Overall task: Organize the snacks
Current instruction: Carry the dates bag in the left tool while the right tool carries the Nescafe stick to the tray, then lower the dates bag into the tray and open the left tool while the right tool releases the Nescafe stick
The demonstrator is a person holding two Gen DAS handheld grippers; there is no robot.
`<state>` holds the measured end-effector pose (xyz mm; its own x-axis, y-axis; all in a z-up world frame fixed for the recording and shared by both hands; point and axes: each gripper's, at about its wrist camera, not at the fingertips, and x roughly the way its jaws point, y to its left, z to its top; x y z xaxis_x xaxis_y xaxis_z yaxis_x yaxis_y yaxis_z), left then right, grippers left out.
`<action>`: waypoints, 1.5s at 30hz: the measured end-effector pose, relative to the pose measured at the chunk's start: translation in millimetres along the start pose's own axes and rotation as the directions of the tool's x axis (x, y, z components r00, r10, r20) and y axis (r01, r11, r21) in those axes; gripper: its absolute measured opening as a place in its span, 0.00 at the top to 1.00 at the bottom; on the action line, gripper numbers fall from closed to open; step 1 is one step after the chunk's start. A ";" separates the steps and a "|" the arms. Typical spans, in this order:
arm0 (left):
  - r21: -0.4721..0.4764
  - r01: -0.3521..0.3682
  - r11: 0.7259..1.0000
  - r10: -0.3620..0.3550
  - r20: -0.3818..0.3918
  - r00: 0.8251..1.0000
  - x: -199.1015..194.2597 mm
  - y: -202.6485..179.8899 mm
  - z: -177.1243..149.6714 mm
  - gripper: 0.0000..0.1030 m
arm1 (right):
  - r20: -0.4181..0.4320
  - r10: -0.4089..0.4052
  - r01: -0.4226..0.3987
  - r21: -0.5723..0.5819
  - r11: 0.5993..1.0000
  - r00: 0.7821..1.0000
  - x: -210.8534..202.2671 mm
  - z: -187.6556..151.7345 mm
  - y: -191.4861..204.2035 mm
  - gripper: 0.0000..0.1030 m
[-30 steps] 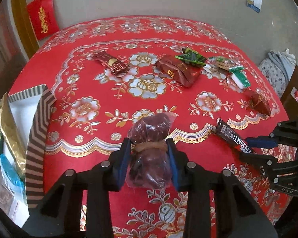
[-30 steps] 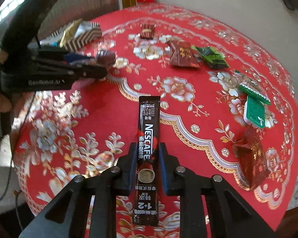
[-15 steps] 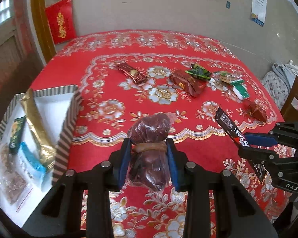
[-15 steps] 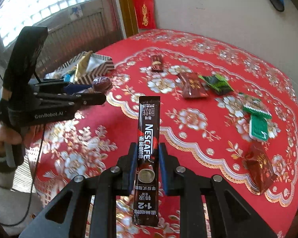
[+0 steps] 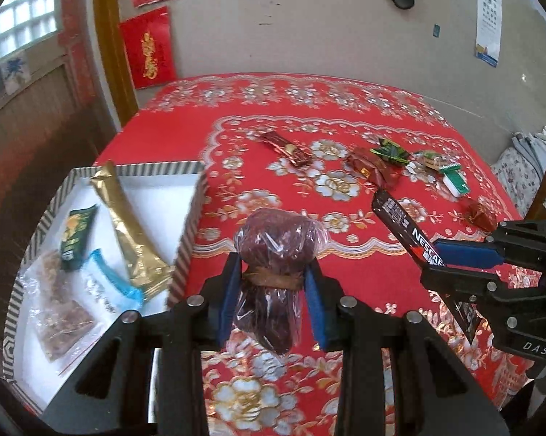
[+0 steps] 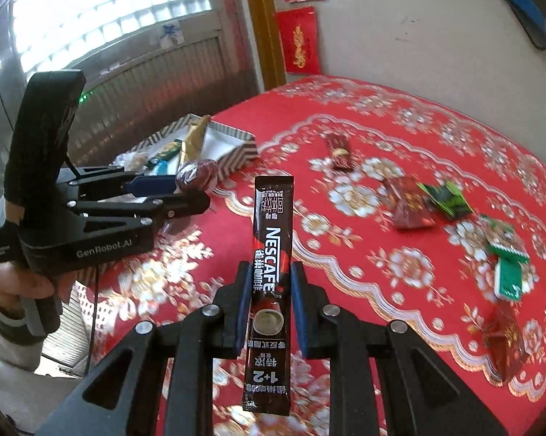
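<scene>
A: Round table, red floral cloth [image 5: 157,141], beige wall behind. Where are the snacks?

B: Left gripper [image 5: 271,276] is clamped on a clear-wrapped dark red snack bag [image 5: 276,243] at its tied neck, held above the cloth just right of the striped box [image 5: 189,225]. Right gripper [image 6: 267,283] is closed on a black Nescafe stick [image 6: 271,239], stick upright between the pads.

A: Box contents?

B: Gold pouch [image 5: 127,225], green packet [image 5: 75,236], blue-edged packet [image 5: 109,283], clear bag of brown bits [image 5: 60,323] (label unreadable).

A: Still on the cloth?

B: Brown bar [image 6: 340,150], dark red pouch [image 6: 407,205], green wrappers [image 6: 445,198], another red one [image 6: 503,341] at the near edge.
</scene>
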<state>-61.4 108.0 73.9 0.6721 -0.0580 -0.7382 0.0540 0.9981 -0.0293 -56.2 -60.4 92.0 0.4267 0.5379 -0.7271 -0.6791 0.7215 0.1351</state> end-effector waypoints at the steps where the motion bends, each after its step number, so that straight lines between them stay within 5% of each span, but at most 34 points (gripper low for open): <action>1: -0.003 -0.004 1.000 0.004 0.003 1.000 -1.6 2.4 -0.6 0.65 | 0.002 0.007 -0.007 -0.001 1.000 1.000 1.5 2.3 3.2 0.80; 18: -0.077 -0.060 0.995 0.062 0.027 0.998 -24.4 51.5 -10.2 0.65 | 0.006 0.084 -0.084 -0.037 0.996 0.996 28.5 30.7 44.6 0.80; 30: -0.178 -0.176 0.968 0.181 0.011 0.983 -37.6 121.7 -16.7 0.65 | 0.000 0.156 -0.156 -0.065 0.986 0.988 58.5 61.4 78.0 0.80; 45: -0.221 -0.220 0.950 0.213 -0.055 0.976 -9.1 159.0 -25.8 0.65 | -0.049 0.238 -0.241 -0.074 0.968 0.970 121.4 107.2 120.7 0.80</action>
<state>-78.0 267.7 58.6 0.6265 0.1567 -0.7635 -0.2592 0.9657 -0.0145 -22.3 138.8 92.2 0.2233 0.6720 -0.7061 -0.8044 0.5362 0.2559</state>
